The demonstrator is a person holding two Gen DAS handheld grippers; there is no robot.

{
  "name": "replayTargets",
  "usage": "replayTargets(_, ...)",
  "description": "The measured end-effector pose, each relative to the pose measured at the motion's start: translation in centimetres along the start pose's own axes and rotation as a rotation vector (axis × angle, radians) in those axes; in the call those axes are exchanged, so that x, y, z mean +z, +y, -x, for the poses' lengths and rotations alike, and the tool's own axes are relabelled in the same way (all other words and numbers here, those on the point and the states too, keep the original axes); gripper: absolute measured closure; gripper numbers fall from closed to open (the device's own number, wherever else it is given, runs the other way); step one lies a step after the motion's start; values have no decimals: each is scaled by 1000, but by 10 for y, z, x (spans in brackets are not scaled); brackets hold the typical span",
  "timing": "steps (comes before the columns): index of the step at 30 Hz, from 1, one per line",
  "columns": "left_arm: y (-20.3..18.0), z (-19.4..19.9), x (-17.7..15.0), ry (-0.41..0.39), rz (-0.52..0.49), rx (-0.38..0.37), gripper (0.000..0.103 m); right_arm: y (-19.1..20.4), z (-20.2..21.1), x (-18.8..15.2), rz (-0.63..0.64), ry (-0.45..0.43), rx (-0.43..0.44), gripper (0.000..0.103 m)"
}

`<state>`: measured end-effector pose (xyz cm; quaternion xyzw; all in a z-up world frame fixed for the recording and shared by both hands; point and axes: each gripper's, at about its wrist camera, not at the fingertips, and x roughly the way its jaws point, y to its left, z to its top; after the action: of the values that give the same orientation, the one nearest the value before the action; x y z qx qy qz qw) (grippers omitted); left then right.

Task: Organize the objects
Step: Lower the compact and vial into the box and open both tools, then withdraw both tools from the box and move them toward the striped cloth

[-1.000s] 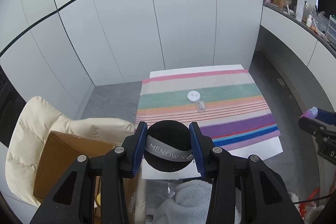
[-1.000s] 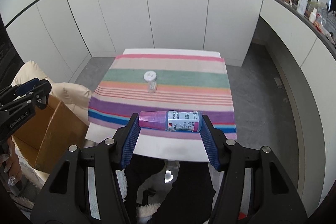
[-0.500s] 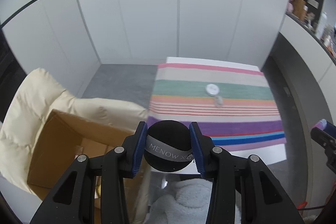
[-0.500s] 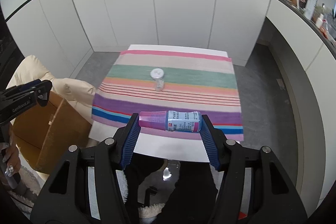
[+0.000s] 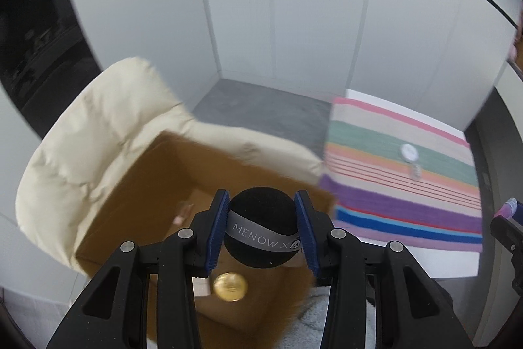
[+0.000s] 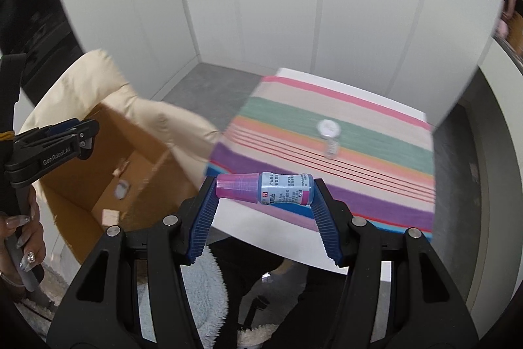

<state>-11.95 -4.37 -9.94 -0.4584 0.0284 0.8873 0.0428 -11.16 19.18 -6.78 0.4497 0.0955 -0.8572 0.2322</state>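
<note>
While above cardboard box (image 5: pixel 157 185), left gripper (image 5: pixel 263 219) grips black puff (image 5: pixel 261 205), right gripper (image 6: pixel 264 195) grips bottle (image 6: pixel 264 188)

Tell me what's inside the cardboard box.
The cardboard box holds a round gold lid, a small pale round item and paper scraps. The black puff in the left claw hides part of the bottom.

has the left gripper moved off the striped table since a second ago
Yes. The left gripper, shut on the black puff, has swung left: the striped cloth is now off to its right and the cardboard box lies below it.
</note>
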Motion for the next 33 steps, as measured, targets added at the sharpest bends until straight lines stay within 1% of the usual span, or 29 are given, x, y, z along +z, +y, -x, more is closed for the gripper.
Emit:
replayTargets(6, 63, -2, -14, 17, 71, 80, 61, 66, -25, 13, 91, 27, 71, 43)
replayTargets(9, 88, -4, -22, 33, 105, 108, 61, 104, -37, 16, 151, 42, 107, 43)
replayTargets(12, 106, -7, -28, 49, 129, 127, 61, 137, -45, 15, 208, 55, 140, 43)
replayTargets(15, 117, -9, -32, 46, 143, 141, 60, 167, -50, 13, 256, 64, 166, 43)
replayTargets(16, 121, -9, -32, 39, 152, 140, 53, 173, -51, 12, 266, 66, 171, 43)
replayTargets(17, 123, -9, -32, 33, 164, 142, 49, 181, -52, 11, 281, 64, 179, 43)
replayTargets(18, 126, -10, -31, 37, 180, 143, 37, 187, -52, 10, 299, 56, 190, 42)
replayTargets(19, 129, -11, -31, 45, 190, 141, 25, 196, -51, 8, 330, 47, 181, 25)
replayTargets(20, 131, -12, -30, 49, 199, 136, 19, 200, -51, 7, 348, 40, 152, 13)
replayTargets(21, 133, -13, -30, 51, 209, 132, 11, 205, -50, 6, 364, 21, 125, 0)
replayTargets(22, 134, -13, -30, 49, 213, 132, 10, 208, -48, 3, 379, -4, 109, 0)
replayTargets(23, 134, -12, -30, 48, 213, 131, 10, 209, -48, 4, 381, -4, 107, 0)
replayTargets(26, 134, -14, -30, 52, 213, 130, 10, 205, -51, 6, 359, 24, 145, 0)
replayTargets(31, 132, -17, -31, 69, 212, 127, 10, 195, -58, 6, 318, 46, 147, 0)
replayTargets(33, 132, -17, -31, 66, 209, 110, 10, 190, -61, 6, 301, 60, 142, 0)
